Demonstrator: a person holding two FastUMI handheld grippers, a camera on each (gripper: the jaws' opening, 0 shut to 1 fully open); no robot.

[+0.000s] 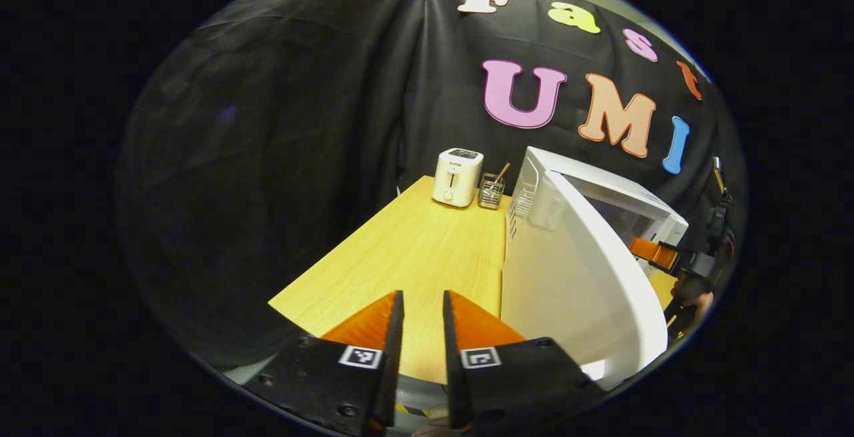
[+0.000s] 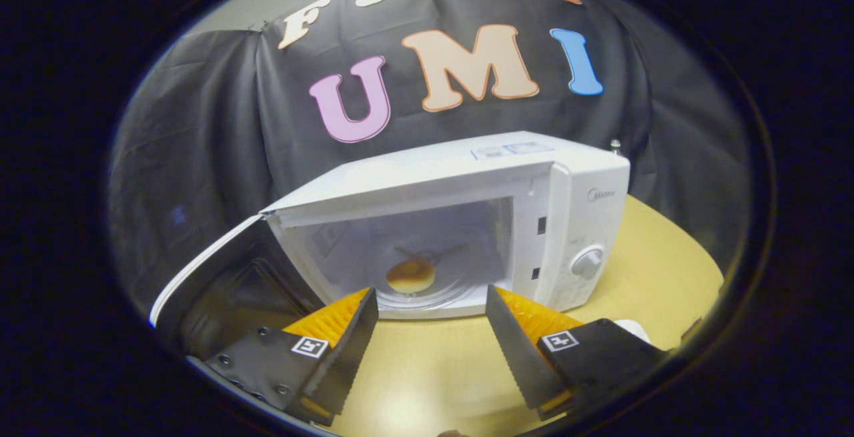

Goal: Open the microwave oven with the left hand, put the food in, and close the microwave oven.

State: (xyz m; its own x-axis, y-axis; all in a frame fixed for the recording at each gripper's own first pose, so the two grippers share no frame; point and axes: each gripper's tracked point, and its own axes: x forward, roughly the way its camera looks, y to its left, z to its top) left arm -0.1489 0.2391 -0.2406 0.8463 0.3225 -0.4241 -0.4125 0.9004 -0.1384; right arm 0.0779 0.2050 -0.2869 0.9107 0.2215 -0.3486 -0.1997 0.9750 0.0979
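The white microwave (image 2: 587, 183) stands on the wooden table (image 2: 667, 257) with its door (image 2: 200, 277) swung wide to the left. A round golden bun (image 2: 410, 275) lies on the glass turntable inside. My right gripper (image 2: 430, 320) is open just in front of the cavity, nothing between its fingers, the bun beyond them. In the left gripper view the door (image 1: 580, 277) shows from its outer side, close on the right. My left gripper (image 1: 422, 303) hovers over the table (image 1: 413, 243) beside the door, open by a narrow gap and holding nothing. The right gripper (image 1: 657, 253) peeks past the door.
A white toaster (image 1: 457, 177) and a glass holder with sticks (image 1: 492, 190) stand at the table's far end, left of the microwave. A small white object (image 2: 630, 330) sits near my right finger. The table's edge runs along the left in the left gripper view.
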